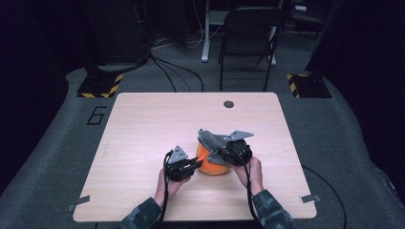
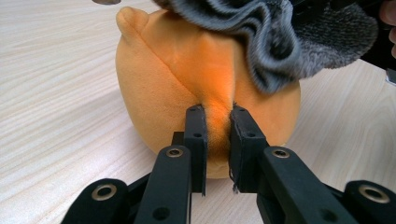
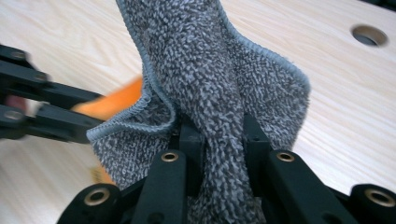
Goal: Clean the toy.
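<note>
Pale wooden table (image 1: 143, 124): near its front middle sits an orange plush toy (image 2: 187, 79). Left gripper (image 2: 217, 122) pinches its fabric; right gripper (image 3: 223, 133) clamps a grey cloth (image 3: 210, 60) draped over it. Wiping calls for a steady left pinch.

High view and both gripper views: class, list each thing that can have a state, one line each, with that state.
Left tongs: shut, pinching a fold of the orange plush toy.
Right tongs: shut on the grey cloth.
Grey cloth: bunched, draped over the toy's top.
Orange plush toy: resting on the table.
</note>
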`<action>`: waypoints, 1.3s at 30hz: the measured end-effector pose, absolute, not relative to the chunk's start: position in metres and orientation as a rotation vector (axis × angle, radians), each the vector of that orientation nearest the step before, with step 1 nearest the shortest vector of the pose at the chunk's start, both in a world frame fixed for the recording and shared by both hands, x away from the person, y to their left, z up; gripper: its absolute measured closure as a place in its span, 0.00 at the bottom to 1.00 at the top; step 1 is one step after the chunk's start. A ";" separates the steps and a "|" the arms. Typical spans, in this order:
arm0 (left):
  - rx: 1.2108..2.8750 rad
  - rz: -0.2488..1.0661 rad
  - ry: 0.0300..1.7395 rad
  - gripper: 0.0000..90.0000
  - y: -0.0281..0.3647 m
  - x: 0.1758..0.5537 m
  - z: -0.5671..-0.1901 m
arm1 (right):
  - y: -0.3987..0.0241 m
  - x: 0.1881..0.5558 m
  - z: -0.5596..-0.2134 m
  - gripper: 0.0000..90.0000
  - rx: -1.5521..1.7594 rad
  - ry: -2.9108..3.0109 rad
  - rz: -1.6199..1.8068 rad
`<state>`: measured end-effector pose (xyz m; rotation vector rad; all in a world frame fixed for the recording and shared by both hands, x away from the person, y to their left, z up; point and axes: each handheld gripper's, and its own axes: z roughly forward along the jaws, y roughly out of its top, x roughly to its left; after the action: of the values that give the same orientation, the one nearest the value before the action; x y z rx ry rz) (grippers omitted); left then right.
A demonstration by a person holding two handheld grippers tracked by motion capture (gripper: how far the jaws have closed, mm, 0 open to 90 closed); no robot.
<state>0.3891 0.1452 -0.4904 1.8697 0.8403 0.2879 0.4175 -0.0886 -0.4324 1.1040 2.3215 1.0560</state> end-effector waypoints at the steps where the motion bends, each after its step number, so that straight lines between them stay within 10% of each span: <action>1: 1.869 0.288 0.840 0.88 0.145 0.389 -0.490 | -0.093 0.419 -0.434 0.84 1.123 2.309 1.057; 39: 1.856 0.278 0.801 0.87 0.140 0.386 -0.490 | -0.112 0.425 -0.441 0.84 1.186 2.280 1.035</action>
<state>0.3863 0.1404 -0.4901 1.8561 0.8012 0.2779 0.4252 -0.1115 -0.4406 1.1860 2.2801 1.0351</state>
